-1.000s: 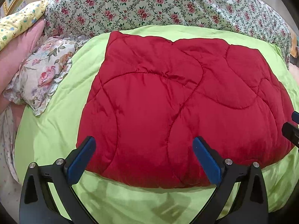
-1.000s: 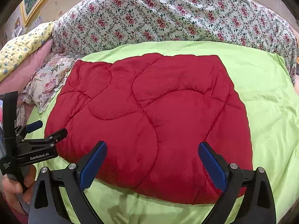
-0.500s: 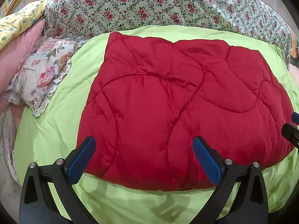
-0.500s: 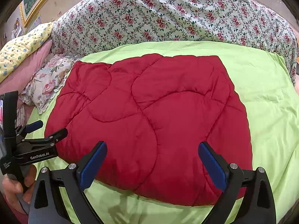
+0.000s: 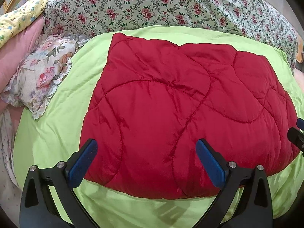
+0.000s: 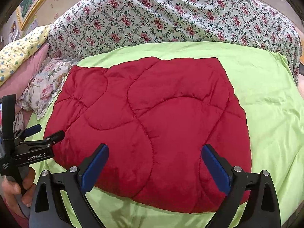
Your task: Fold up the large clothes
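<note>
- On a bed spread with a smooth lime-green sheet (image 5: 57, 133), a red quilted comforter (image 5: 180, 110), puffy and stitched in large curved lines, lies flat as a rough rectangle, apparently already folded into a thick pad.
- Behind it rises a mound of bedding in a rose-print floral cover (image 6: 171, 19); a pale floral pillow with a frilled edge (image 5: 43, 76) sits just beside the comforter's far left corner, not touching it.
- Left gripper (image 5: 146, 163): black frame, blue pads, fingers wide apart and holding nothing, poised above the comforter's near edge toward its left side.
- Right gripper (image 6: 153, 168): same build, fingers also spread and empty, above the near edge toward the right side.
- From the right wrist view, a hand (image 6: 13, 190) grips the handle of the left tool at the lower left.
- Handling, as a judgement: the comforter looks soft, bulky and springy, light for its bulk. Its satiny shell has a sheen and is likely slippery, so layers may slide or puff open.
- Best hold, as a judgement: pinch the two near corners or the thick rolled near edge, taking all layers between the pads, since a shallow bite on the top skin alone could slip.
- Near edge bulges slightly over the sheet, giving the pads a lip to close around.
</note>
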A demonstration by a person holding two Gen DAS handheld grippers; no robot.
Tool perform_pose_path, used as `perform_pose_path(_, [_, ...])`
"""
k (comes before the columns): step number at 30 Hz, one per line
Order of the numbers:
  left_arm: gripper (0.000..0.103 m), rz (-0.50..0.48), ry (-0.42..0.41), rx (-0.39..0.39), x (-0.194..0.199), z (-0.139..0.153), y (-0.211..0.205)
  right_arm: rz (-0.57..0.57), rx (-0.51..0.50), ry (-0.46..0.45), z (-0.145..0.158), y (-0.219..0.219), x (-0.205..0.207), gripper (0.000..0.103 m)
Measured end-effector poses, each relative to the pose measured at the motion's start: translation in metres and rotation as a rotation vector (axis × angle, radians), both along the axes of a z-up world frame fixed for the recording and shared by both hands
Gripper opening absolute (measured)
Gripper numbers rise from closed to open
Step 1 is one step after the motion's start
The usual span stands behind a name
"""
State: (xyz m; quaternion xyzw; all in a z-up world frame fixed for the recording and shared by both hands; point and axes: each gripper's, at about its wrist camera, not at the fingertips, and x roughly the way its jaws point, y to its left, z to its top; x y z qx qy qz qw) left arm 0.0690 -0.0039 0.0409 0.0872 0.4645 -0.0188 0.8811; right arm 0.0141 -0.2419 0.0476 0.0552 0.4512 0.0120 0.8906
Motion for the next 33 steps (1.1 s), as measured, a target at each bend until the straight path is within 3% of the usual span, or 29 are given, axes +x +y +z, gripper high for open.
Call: perform_pose_path(33, [0.103,0.014,0.003,-0.017,0.0021,0.006,0.0022,0.007,0.003,0.02,-0.0012,0.0045,0.0054,0.099])
